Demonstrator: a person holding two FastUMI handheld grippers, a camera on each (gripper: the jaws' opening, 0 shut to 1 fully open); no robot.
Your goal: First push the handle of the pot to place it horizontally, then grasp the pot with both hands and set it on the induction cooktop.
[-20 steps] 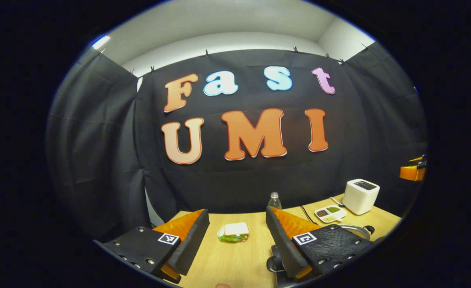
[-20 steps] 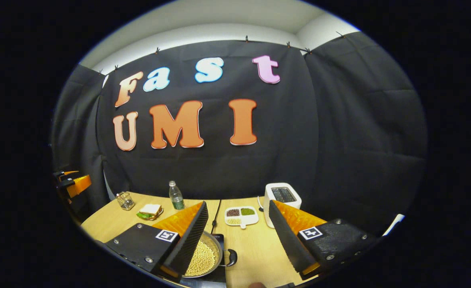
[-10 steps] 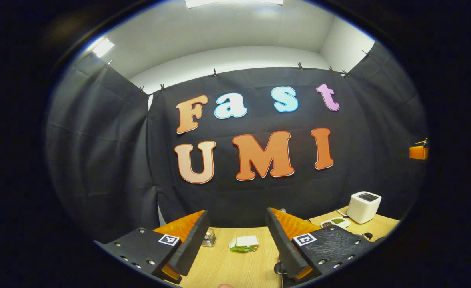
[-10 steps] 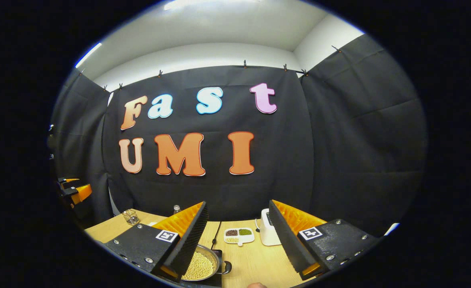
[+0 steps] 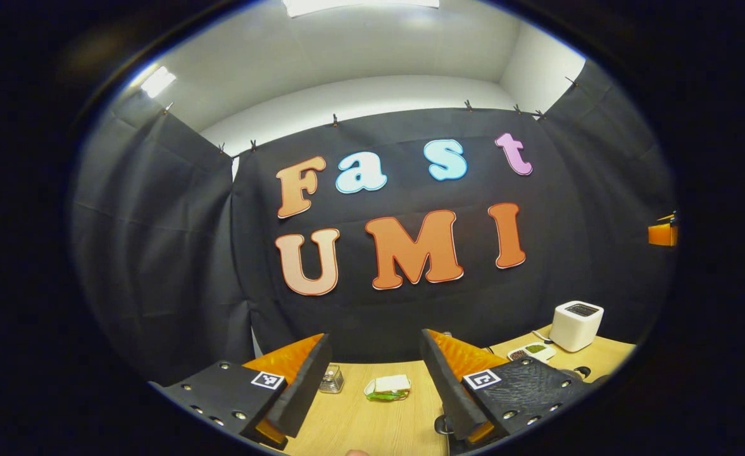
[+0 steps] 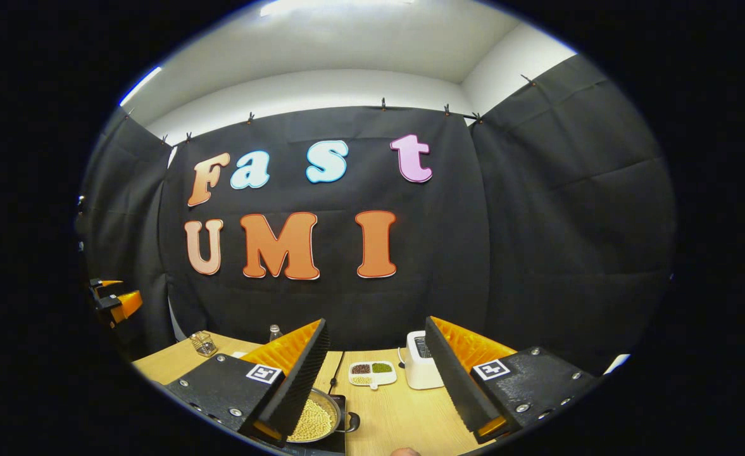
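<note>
A steel pot (image 6: 312, 421) filled with pale beans sits on the black induction cooktop (image 6: 339, 443), low in the right gripper view. Its dark side handle (image 6: 351, 421) points right. Most of the pot lies behind the left finger of my right gripper (image 6: 375, 322), which is open, empty and held above the table. In the left gripper view my left gripper (image 5: 375, 337) is also open and empty. One pot handle (image 5: 442, 424) peeks out below its right finger, another (image 5: 580, 372) beyond it. Each gripper also appears far off at the other view's edge (image 5: 662, 233) (image 6: 116, 303).
On the wooden table (image 5: 372, 424) stand a plated sandwich (image 5: 390, 386), a small glass jar (image 5: 331, 379), a divided dish of grains (image 6: 372, 372), a white toaster (image 6: 421, 368) and a bottle (image 6: 274, 330). A cable (image 6: 336, 373) runs back from the cooktop. Black cloth walls close the booth.
Both views have tilted up and drawn back from the table, so the pot and table sit lower in each. Both grippers stay open and empty.
</note>
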